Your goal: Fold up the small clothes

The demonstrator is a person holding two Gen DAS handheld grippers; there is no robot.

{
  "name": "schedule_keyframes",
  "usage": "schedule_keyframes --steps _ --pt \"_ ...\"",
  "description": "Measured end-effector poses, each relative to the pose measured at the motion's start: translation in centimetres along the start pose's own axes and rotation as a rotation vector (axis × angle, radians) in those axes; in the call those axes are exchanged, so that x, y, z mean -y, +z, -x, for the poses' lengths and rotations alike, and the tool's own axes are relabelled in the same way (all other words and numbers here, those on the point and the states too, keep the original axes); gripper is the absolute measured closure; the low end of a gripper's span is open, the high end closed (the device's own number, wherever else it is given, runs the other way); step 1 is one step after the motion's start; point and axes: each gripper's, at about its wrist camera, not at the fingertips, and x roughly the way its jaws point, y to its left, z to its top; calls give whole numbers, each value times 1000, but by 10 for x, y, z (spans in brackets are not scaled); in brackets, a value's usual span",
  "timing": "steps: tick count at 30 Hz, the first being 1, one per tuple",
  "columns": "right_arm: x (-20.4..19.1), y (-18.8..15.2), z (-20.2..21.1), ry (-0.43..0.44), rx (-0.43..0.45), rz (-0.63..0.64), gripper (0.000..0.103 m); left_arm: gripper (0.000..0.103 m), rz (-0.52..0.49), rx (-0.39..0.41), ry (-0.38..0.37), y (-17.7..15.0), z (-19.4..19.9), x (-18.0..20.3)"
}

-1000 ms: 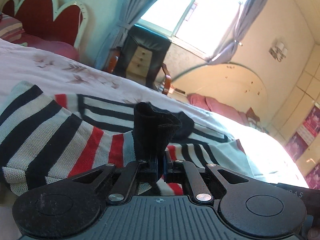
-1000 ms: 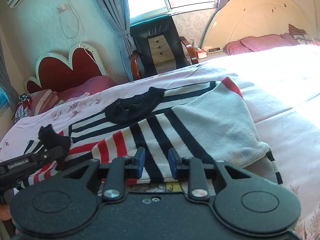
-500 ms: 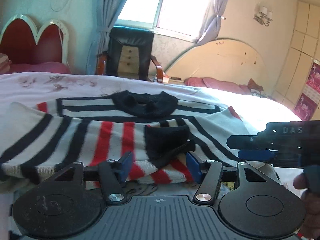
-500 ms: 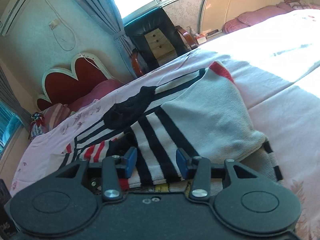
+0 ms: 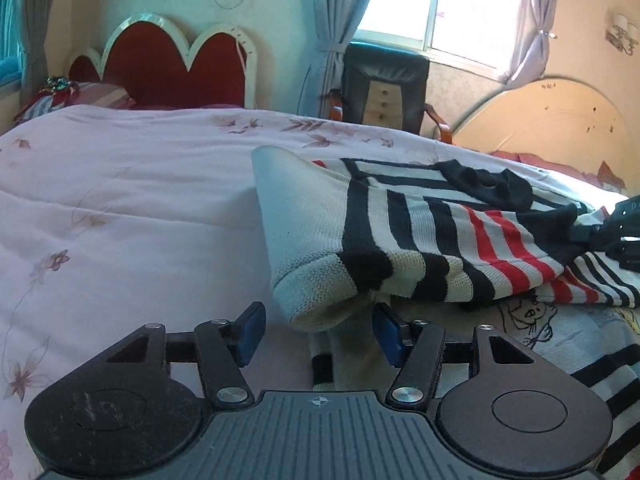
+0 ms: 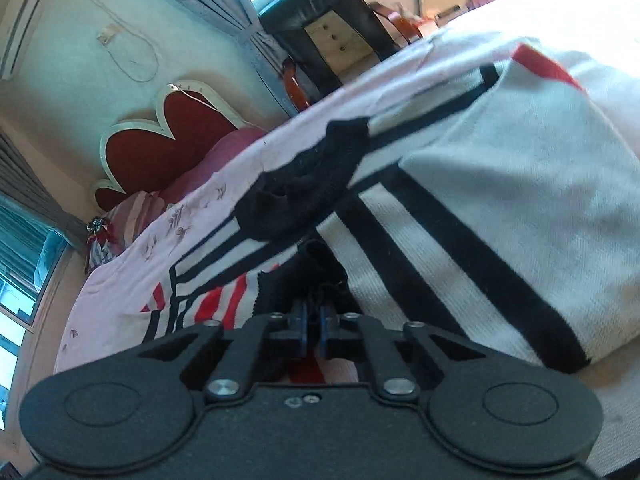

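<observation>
A small striped sweater (image 5: 420, 240), white, black and red with a black collar (image 5: 492, 186), lies on the bed with both sleeves folded across its front. My left gripper (image 5: 316, 332) is open, its blue pads either side of the folded left edge of the sweater. My right gripper (image 6: 313, 326) is shut on the black sleeve cuff (image 6: 304, 276) over the middle of the sweater; it also shows at the right edge of the left wrist view (image 5: 608, 232). The right folded sleeve (image 6: 500, 216) lies flat.
The bed has a pink flowered cover (image 5: 120, 216) stretching left of the sweater. A red heart-shaped headboard (image 5: 176, 68), a black armchair (image 5: 384, 88) under the window and a second cream headboard (image 5: 552, 120) stand behind.
My left gripper let go of the black cuff, opened and moved left to the sweater's folded edge. My right gripper moved in and shut on that cuff.
</observation>
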Motion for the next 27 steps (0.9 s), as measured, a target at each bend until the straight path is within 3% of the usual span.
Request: schedule_keyframes --steps 4,5,7,13,15,19,24,27 --pt "-11 9 33 -60 102 130 96 45 -37 24 -11 5 -6 12" --pt "-9 11 41 -77 124 140 96 49 -33 24 -7 5 -7 13" --pt "0 16 52 -103 137 141 96 66 -29 5 -20 5 -9 12" --pt "29 14 60 -147 122 109 96 66 -44 40 -35 7 -1 14" --pt "32 11 59 -151 118 110 96 66 -68 8 -23 8 -6 17" --pt "40 8 51 -162 99 82 96 69 -24 -27 -44 10 -12 10" --pt "30 4 66 -142 154 150 96 69 -38 -47 -49 8 -15 10" --pt "39 2 55 -184 104 140 97 69 -47 -59 -47 10 -17 11"
